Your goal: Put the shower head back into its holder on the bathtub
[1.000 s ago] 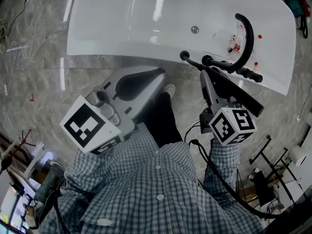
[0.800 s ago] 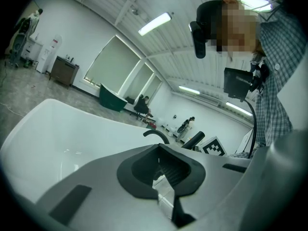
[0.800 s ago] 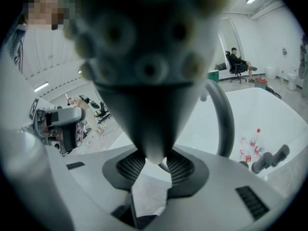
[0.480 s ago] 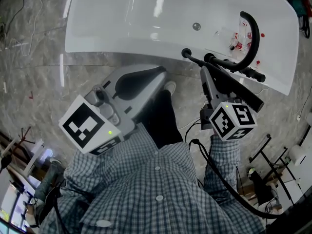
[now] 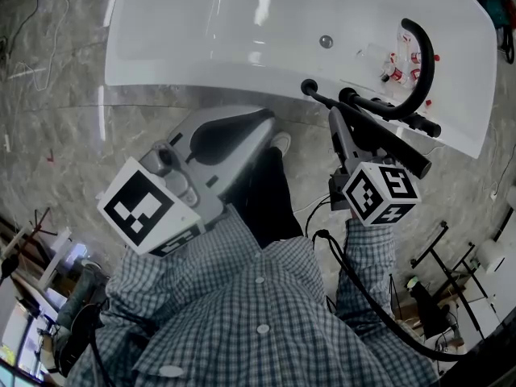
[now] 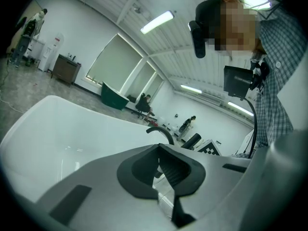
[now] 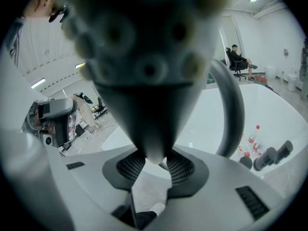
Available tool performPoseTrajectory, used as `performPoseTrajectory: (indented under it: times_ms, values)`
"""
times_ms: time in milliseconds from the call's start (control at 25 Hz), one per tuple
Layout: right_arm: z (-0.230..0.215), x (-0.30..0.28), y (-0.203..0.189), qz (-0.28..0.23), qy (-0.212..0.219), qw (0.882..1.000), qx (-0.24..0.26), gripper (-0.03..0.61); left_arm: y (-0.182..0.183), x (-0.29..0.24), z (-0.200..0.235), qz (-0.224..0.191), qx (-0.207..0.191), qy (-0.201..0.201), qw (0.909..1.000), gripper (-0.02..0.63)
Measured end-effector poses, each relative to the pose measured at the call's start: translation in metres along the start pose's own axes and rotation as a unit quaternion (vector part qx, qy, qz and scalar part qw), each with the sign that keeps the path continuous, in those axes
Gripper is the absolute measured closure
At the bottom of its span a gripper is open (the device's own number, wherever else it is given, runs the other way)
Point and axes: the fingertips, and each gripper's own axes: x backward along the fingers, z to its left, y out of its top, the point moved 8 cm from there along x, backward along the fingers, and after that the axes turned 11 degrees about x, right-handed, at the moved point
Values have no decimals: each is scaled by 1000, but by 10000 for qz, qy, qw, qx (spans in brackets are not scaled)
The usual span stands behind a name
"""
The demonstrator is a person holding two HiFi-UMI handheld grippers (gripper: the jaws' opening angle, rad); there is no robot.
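Right tongs point(image 7: 155, 163) clamped on the thin end of the shower head point(image 7: 144, 57) — it's held just short of the bathtub's point(image 5: 201, 75) near rim, towards the right corner, black hose point(image 5: 424, 55) looping over the tub. Left tongs point(image 6: 161, 150) pressed together on nothing — hanging above the floor point(image 5: 64, 95), short of the near rim.

no legible text or numbers anywhere
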Motion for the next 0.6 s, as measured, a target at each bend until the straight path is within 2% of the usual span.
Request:
performPoseTrajectory:
  times_ms: [600]
  values:
    - [-9,-28,-12,163,1,9999,-10,452,-9,-7,18,113,115,44,9999,604]
